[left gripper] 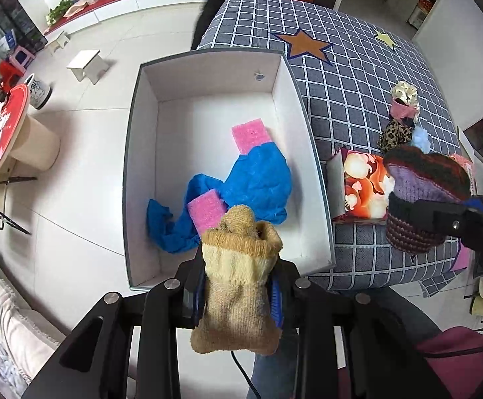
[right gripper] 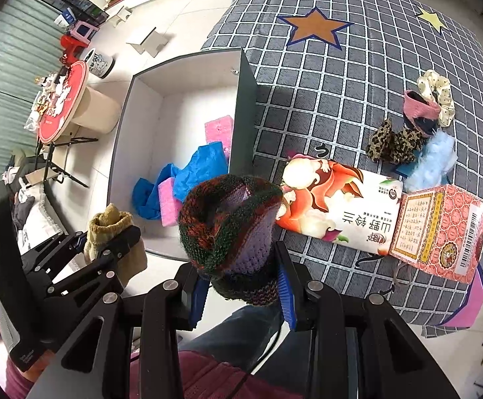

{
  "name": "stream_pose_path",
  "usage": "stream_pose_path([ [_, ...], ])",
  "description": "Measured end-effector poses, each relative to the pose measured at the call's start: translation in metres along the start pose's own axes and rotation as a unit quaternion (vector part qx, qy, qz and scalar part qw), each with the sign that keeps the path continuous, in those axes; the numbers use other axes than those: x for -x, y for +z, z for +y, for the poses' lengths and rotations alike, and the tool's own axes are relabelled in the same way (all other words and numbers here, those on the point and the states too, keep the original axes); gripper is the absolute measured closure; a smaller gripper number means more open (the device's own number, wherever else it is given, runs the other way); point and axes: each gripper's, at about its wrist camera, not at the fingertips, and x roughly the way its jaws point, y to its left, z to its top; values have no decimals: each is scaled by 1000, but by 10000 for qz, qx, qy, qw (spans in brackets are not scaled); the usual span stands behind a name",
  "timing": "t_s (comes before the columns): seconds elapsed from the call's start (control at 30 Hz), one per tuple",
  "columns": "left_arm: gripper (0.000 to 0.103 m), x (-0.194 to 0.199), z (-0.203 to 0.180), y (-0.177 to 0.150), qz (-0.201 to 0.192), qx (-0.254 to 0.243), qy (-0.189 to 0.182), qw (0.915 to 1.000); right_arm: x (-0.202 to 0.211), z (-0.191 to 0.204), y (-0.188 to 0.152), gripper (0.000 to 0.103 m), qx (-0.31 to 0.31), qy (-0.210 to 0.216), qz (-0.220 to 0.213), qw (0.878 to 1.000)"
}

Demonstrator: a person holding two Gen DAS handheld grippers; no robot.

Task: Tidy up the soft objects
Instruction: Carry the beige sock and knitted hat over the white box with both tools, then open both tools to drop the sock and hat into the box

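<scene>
While poised above box [left gripper: 141, 153] | left gripper [left gripper: 238, 299] clamped on tan sock [left gripper: 238, 282], 6 o'clock of blue cloth [left gripper: 254, 183] | right gripper [right gripper: 241, 289] clamped on knitted hat [right gripper: 231, 219], 3 o'clock of box, beside tissue pack [right gripper: 334, 212]

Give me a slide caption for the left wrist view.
Left gripper holds a tan sock over the box containing blue cloth.

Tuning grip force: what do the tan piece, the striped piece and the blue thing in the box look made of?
Tan sock: knitted terry-like yarn, matte, looped fuzzy surface. Striped hat: chunky wool-like knit, visible stitch rows, lilac inside. Blue sheet: thin crinkled sheet, sharp creases; possibly non-woven fabric or plastic, can't tell.
</scene>
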Motion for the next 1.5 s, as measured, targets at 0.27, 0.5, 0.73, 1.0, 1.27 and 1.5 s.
stream_pose_path([
  [0.27,70,-1,3,3,1,-3,5,10000,-2,1,5,65,-27,41,8,10000],
  [0.5,70,-6,9,7,54,32,-54,10000,-7,4,9,65,-20,29,82,10000],
  [0.73,70,-15,16,11,150,178,-117,9997,-17,16,18,65,189,-24,228,9996],
  [1.0,69,-38,25,19,265,339,-76,9990,-32,34,54,65,441,-226,283,9984],
  [1.27,69,-72,38,32,462,708,-38,9964,-68,76,116,65,1098,-606,293,9917],
  [1.5,68,-103,46,33,721,760,63,9945,-126,90,140,65,1135,-665,699,9888],
])
